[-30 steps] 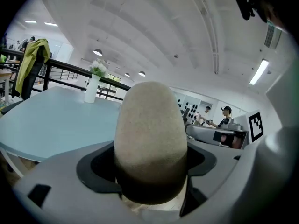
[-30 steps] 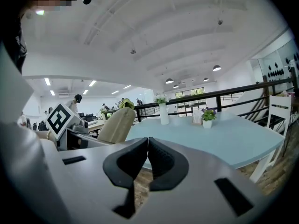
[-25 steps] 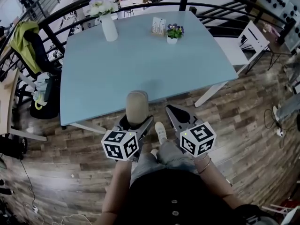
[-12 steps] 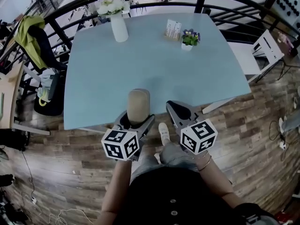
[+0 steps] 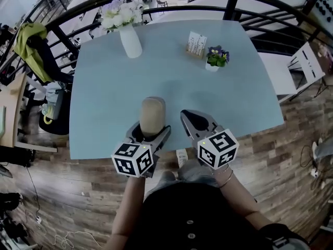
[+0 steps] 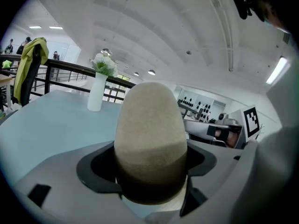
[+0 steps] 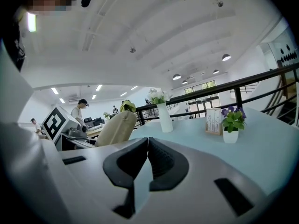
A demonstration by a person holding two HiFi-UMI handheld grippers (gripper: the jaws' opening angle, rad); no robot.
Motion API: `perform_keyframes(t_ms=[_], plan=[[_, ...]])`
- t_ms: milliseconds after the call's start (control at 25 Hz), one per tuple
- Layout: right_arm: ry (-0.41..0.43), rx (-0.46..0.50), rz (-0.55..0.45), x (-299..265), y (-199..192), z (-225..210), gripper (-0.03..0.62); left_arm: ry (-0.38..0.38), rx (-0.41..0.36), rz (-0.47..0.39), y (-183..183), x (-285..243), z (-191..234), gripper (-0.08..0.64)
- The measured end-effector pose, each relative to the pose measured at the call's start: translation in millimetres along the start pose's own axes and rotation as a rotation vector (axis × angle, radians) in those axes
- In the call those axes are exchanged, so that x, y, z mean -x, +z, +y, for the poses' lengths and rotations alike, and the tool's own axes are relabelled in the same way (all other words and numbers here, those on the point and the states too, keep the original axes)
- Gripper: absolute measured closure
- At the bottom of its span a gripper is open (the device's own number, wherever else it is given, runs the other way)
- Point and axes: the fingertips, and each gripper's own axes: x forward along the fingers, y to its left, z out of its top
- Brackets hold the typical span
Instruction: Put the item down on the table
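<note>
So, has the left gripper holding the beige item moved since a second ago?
Yes. The left gripper has carried the beige item forward past the near edge of the table; it is now over the tabletop.

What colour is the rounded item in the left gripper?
Beige: the item clamped in the left gripper shows best in the left gripper view.

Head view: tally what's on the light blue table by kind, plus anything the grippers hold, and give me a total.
White vase of white flowers: 1
Small white pot of purple flowers: 1
Upright printed card stand: 1
Beige rounded cylinder, gripped in the left gripper jaws: 1
Total: 4
</note>
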Motion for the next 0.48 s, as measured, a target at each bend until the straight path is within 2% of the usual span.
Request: perform_keyframes(t_ms=[480], plan=[[0.104,0.021,0.025,-57.5,26.7,-57.6,0.584,0.064,0.007,-0.026,44.5,-64.1,23.2,0.163]])
